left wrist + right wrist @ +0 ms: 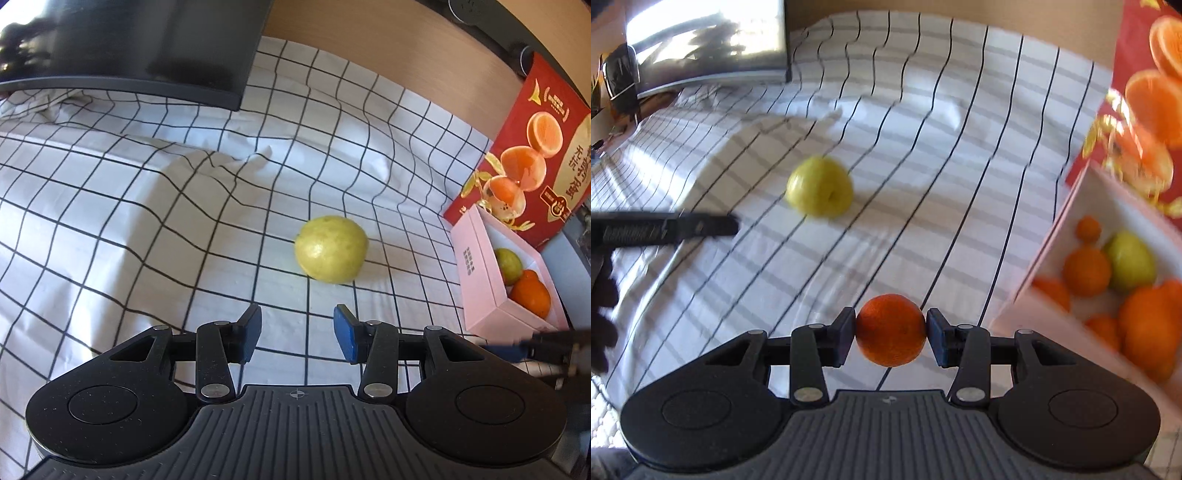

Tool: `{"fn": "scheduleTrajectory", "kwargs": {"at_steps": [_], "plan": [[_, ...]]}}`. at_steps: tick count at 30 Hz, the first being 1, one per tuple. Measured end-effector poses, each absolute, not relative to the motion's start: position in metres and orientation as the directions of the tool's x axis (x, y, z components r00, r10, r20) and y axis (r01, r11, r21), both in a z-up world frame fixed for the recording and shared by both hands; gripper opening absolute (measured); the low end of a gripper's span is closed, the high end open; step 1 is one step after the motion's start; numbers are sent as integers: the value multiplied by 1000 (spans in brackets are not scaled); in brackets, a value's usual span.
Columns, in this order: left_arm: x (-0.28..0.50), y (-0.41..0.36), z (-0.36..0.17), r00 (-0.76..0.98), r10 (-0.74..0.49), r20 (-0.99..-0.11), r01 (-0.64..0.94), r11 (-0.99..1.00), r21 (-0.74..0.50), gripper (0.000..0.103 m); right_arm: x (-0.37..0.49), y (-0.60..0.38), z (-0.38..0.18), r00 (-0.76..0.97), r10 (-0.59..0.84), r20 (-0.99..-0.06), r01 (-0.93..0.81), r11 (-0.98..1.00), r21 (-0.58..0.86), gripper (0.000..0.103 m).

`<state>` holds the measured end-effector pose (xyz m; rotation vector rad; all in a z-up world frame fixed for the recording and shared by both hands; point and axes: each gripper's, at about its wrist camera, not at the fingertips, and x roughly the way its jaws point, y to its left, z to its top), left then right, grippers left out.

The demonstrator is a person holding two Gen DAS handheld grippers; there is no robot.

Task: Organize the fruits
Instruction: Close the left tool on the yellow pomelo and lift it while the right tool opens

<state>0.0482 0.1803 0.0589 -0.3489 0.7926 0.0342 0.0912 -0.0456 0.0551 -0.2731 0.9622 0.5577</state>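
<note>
A yellow-green fruit [331,249] lies on the checked cloth [147,206], a little ahead of my left gripper [297,332], which is open and empty. It also shows in the right wrist view [820,185]. My right gripper [891,328] is shut on a small orange [891,329] and holds it above the cloth. A pink box [480,280] at the right holds a green fruit [509,264] and an orange fruit [532,297]; in the right wrist view the box [1045,258] holds several oranges and a green fruit [1132,260].
A red carton [535,155] printed with oranges stands behind the pink box. A dark monitor [140,44] stands at the back left. The left gripper's body [665,229] shows at the left of the right wrist view. A wooden wall runs along the back.
</note>
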Motion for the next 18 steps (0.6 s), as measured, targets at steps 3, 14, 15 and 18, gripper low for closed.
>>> {"fn": "scheduleTrajectory", "kwargs": {"at_steps": [3,14,15,18], "plan": [[49,176,61,711,-107,-696,-143,946,-292,48,75,-50,43,430,326,-842,-559,829,35,42],[78,161,83,745,-77,-663,-64,981,-185,48,50,-65,41,481,326,-814,-523,852,32,57],[85,159,84,746,-69,-662,-56,985,-166,48,47,-68,44,498,325,-804,-511,859,31,58],[104,156,84,746,-50,-664,-42,992,-122,48,42,-76,50,530,316,-787,-474,880,35,59]]}}
